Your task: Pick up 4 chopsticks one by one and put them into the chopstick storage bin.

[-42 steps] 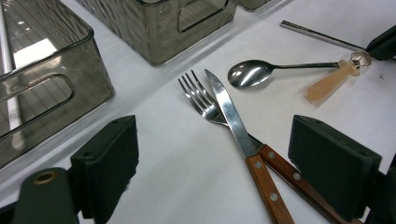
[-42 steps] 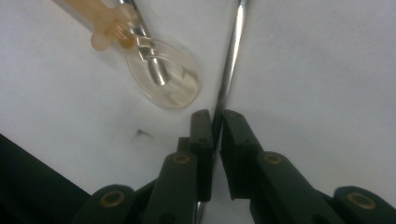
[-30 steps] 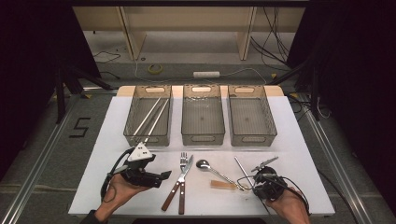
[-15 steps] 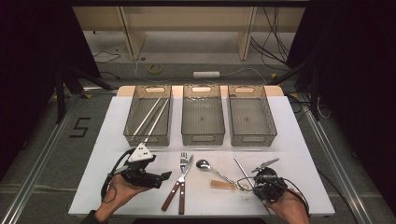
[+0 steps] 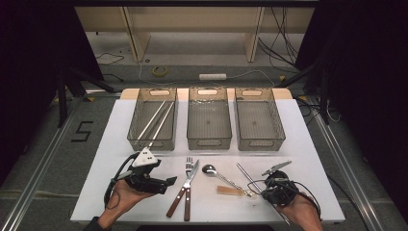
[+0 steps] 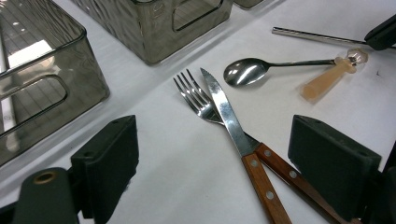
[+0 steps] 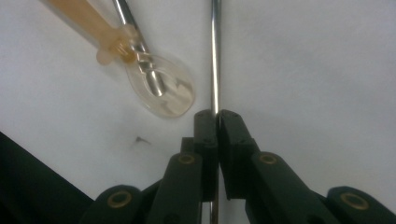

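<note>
White tabletop point(image 5: 312, 144): right tool point(image 7: 216, 122) clamped on metal chopstick point(image 7: 215, 56); left tool point(image 6: 233, 163) apart.

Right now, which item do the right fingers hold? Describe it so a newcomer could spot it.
On the white table, look in front of the right bin. The metal chopstick lies beside the spoon, a thin straight rod with no bowl or wooden handle, pinched by the right gripper.
</note>
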`<state>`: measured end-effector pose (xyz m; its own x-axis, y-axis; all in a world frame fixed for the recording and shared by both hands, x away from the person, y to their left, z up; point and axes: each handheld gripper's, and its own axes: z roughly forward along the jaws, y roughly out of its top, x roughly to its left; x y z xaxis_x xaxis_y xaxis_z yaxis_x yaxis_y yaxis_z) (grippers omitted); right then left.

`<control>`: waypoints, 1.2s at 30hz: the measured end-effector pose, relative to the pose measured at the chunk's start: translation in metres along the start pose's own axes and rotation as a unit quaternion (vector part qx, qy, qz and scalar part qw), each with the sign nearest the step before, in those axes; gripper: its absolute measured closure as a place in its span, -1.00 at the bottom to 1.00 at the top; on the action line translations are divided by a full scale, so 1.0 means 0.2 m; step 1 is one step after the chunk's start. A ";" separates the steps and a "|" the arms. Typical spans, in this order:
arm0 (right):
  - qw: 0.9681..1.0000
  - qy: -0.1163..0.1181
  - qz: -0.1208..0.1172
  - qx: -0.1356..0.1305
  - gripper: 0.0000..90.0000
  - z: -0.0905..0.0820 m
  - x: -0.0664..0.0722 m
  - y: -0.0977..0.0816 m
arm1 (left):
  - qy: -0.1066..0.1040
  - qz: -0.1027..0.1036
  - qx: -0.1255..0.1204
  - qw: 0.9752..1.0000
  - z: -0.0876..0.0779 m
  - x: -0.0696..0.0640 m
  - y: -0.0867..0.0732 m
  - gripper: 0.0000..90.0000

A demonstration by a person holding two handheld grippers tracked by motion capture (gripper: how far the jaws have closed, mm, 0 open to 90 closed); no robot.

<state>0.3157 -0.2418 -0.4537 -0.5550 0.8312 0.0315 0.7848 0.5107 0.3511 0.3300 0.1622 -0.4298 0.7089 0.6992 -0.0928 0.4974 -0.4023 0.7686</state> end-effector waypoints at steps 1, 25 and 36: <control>1.000 -0.001 -0.001 -0.003 0.93 -0.01 0.00 0.00 | 0.000 0.000 0.000 1.000 0.00 0.00 0.00 -0.65; 0.999 0.021 -0.005 -0.049 0.93 -0.14 -0.04 0.04 | -0.013 0.004 -0.003 1.000 0.03 -0.02 0.03 -0.65; 0.997 0.027 -0.022 -0.071 0.93 -0.21 -0.01 0.07 | -0.036 0.025 -0.005 0.999 0.10 -0.08 0.11 -0.65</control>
<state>0.3162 -0.2451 -0.4084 -0.6057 0.7932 0.0624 0.7140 0.5072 0.4826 0.3395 0.1303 -0.4253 0.7667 0.6342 -0.0995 0.4559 -0.4289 0.7799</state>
